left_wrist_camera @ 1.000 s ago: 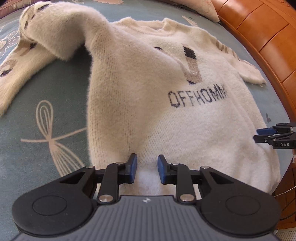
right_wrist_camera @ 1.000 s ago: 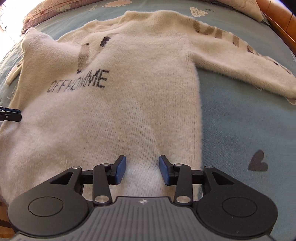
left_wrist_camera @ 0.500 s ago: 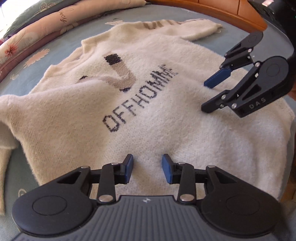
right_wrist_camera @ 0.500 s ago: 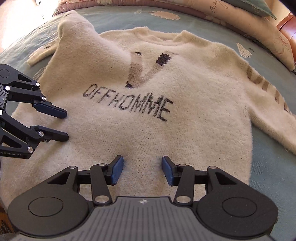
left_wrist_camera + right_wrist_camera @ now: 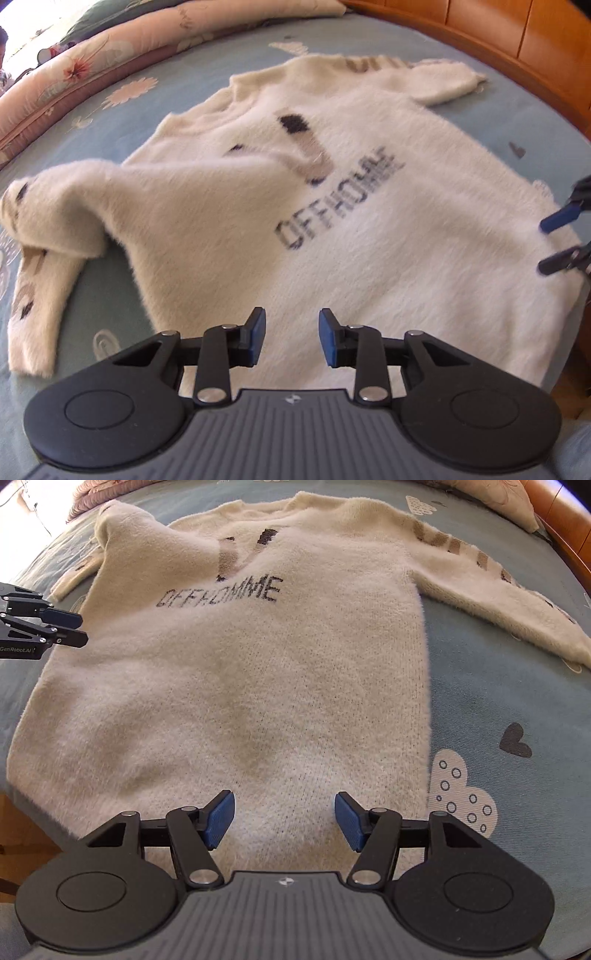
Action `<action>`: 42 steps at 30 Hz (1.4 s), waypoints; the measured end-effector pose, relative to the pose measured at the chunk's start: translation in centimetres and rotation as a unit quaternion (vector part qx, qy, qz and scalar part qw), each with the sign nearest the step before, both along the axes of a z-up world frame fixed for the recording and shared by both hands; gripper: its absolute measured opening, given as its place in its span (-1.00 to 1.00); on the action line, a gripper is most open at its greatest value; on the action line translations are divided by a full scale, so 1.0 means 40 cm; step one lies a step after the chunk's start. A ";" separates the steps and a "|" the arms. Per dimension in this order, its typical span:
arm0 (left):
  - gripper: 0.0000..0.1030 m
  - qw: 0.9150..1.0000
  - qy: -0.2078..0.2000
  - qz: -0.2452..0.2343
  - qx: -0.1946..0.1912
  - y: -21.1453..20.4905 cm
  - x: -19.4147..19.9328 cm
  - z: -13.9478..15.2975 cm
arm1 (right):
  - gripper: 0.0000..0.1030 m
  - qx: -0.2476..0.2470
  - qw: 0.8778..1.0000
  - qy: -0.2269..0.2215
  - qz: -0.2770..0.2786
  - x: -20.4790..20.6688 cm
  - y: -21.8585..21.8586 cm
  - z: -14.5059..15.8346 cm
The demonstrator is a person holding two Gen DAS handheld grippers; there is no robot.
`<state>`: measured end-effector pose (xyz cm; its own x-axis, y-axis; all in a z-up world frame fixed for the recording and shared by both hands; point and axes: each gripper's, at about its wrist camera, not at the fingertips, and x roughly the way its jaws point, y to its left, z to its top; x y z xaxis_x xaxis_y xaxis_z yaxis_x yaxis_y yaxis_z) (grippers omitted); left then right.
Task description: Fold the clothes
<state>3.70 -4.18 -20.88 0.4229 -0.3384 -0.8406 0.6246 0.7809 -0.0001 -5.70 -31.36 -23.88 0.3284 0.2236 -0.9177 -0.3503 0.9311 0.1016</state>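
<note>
both grippers (image 5: pixel 284 819) gape over fuzzy sweater (image 5: pixel 258 686)

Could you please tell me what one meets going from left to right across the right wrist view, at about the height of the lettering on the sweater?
Left gripper with its jaws open, then the sweater's body with the lettering, then the outstretched sleeve, then the blue bedspread.

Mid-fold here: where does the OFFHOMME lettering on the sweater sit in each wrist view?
Left wrist: OFFHOMME lettering at centre, slanting up to the right.
Right wrist: lettering upper left of centre, nearly level.
Shared landmark: the dark-and-beige V motif just above the lettering, toward the collar.
</note>
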 end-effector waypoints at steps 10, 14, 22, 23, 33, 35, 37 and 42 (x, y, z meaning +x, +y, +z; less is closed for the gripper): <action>-0.23 0.990 0.068 0.013 -0.123 -0.206 0.178 -0.124 | 0.27 0.010 0.999 0.004 -0.049 0.029 0.019 -0.006; -0.53 0.988 0.091 0.071 -0.103 -0.070 0.201 -0.138 | 0.27 0.010 0.997 0.009 -0.070 0.030 -0.015 -0.014; -0.73 0.978 0.082 0.184 -0.048 0.156 0.213 -0.116 | 0.27 0.038 0.996 -0.023 -0.078 0.056 -0.032 0.036; -0.73 0.976 0.086 0.194 -0.052 0.166 0.211 -0.109 | 0.27 0.041 0.996 -0.036 -0.075 0.068 -0.034 0.050; 0.02 0.971 0.007 0.231 -0.055 0.233 0.151 -0.046 | 0.27 0.021 0.990 -0.085 -0.107 0.221 -0.084 0.091; 0.01 0.967 0.040 0.241 -0.078 0.255 0.188 -0.083 | 0.27 0.022 0.991 -0.081 -0.106 0.229 -0.074 0.085; -0.23 0.963 0.063 0.239 -0.103 0.258 0.218 -0.103 | 0.27 0.024 0.991 -0.077 -0.103 0.233 -0.058 0.079; -0.78 0.972 0.036 0.219 -0.070 0.240 0.212 -0.070 | 0.27 0.020 0.993 -0.076 -0.087 0.241 -0.023 0.076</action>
<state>12.16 5.43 -23.70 0.4946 -0.2521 -0.8318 0.2256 0.9614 -0.1573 3.92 -32.26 -20.86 0.4992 0.1879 -0.8459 -0.1995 0.9749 0.0988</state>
